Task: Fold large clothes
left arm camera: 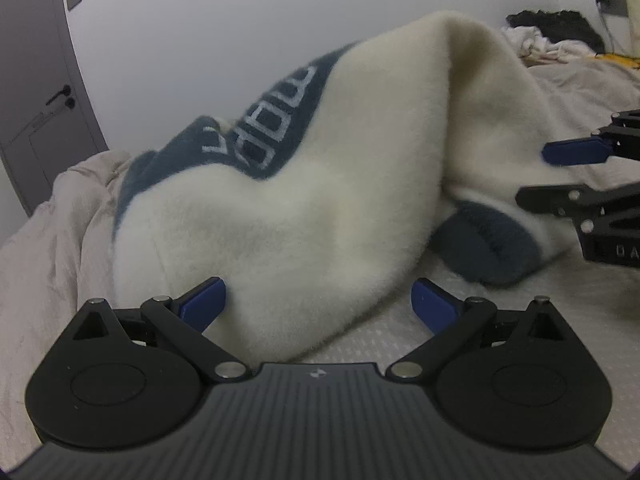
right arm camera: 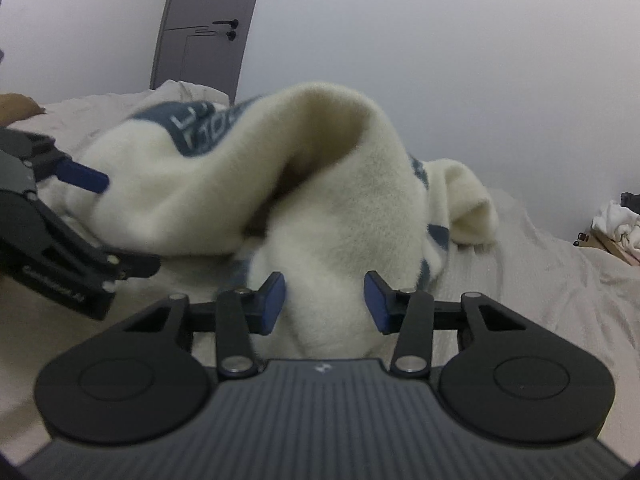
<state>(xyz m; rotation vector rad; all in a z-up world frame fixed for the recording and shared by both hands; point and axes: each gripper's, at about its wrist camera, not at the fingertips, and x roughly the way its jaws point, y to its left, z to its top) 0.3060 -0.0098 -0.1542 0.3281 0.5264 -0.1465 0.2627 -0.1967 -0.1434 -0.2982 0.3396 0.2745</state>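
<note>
Fluffy cream sweater (left arm camera: 320, 208), navy lettered band, heaped on bed (left arm camera: 52, 248).

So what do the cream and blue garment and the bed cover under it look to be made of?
The garment looks like thick fleece or brushed knit: fuzzy matte nap, soft rounded folds, woven-in pale lettering on the blue band. The bed cover looks like thin matte woven fabric, probably cotton or a blend: fine creases and a faint dotted texture.

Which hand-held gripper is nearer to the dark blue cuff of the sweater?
The right hand-held gripper: it hangs just beside the dark blue cuff. The left hand-held gripper is farther, at the cream hem.
</note>
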